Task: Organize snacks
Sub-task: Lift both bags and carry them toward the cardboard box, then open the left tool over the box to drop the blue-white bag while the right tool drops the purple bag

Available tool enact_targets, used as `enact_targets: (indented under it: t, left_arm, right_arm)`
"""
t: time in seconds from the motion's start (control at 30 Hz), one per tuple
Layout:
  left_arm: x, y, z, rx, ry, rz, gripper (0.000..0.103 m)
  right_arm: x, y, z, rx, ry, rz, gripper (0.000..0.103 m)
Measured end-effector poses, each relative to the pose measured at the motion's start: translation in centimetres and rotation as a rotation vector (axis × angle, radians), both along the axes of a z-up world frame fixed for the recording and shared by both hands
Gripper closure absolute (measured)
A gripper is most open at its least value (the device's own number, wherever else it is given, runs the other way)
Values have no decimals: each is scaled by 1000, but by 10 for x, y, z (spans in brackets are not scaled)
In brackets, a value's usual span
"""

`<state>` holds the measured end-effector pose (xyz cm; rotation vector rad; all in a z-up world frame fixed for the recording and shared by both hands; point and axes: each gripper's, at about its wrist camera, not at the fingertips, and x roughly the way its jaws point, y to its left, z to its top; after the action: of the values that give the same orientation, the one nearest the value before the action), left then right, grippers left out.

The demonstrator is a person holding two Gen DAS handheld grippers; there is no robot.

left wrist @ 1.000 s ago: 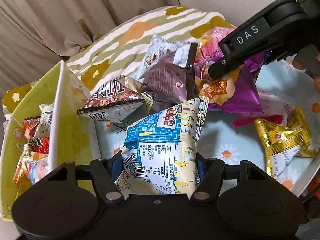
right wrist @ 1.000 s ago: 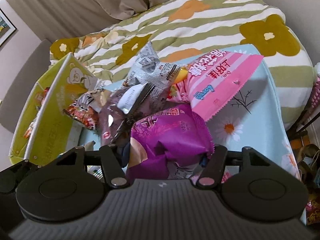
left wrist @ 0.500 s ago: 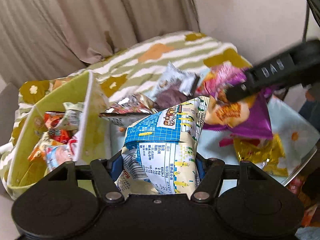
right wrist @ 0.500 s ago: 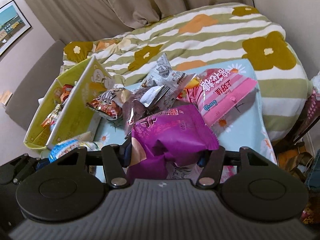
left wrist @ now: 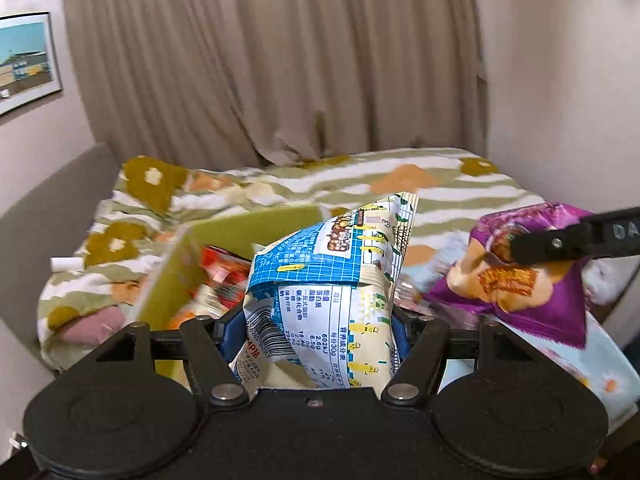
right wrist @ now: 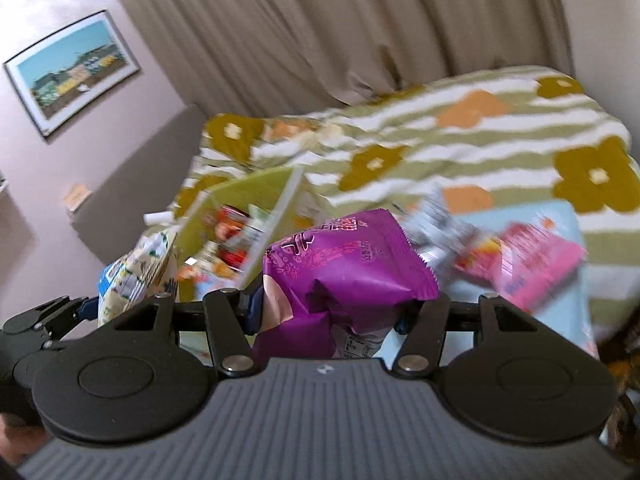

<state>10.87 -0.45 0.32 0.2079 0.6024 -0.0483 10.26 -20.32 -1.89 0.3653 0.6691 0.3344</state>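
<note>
My left gripper (left wrist: pixel 316 334) is shut on a blue-and-white snack bag (left wrist: pixel 332 264) and holds it up in the air. That bag also shows at the left of the right wrist view (right wrist: pixel 136 272). My right gripper (right wrist: pixel 328 308) is shut on a purple snack bag (right wrist: pixel 344 264), also lifted. One of its fingers (left wrist: pixel 560 244) crosses the purple bag (left wrist: pixel 532 304) in the left wrist view. An open green box (right wrist: pixel 248 192) with several snacks inside stands below and beyond both bags, and it shows behind the blue bag (left wrist: pixel 256 228) too.
A pink bag (right wrist: pixel 536 264) and a grey bag (right wrist: pixel 444 224) lie on a light blue flowered cloth (right wrist: pixel 532 212) to the right of the box. A striped flowered bedspread (right wrist: pixel 480 136) lies behind, with curtains and walls beyond.
Both grippers have risen with their bags, so the snack pile and the green box now sit lower and farther off. The views have tipped up to show more curtain and wall.
</note>
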Motion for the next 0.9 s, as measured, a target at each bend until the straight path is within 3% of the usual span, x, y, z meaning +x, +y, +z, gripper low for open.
enact_targets:
  t: [0.23,0.43,0.53,0.6,0.9]
  left_arm:
    - [51,70,13,-25,1,77,32]
    - [95,117,-1,-43,66,99,30]
    - [112,129,-18,-44,119,88,13]
    - [115,135,-27,-44,148,77,3]
    - [104,167,-44,-103,202,-17,2]
  right_arm:
    - [39,70,21,-3,-42,68,31]
    - [80,127,20,-8,-19,82,31]
    - [96,151,17,-17,-9,77,31]
    - [105,164,14,-23,1,68,31]
    - [127,203,-6,-67,45,26,31]
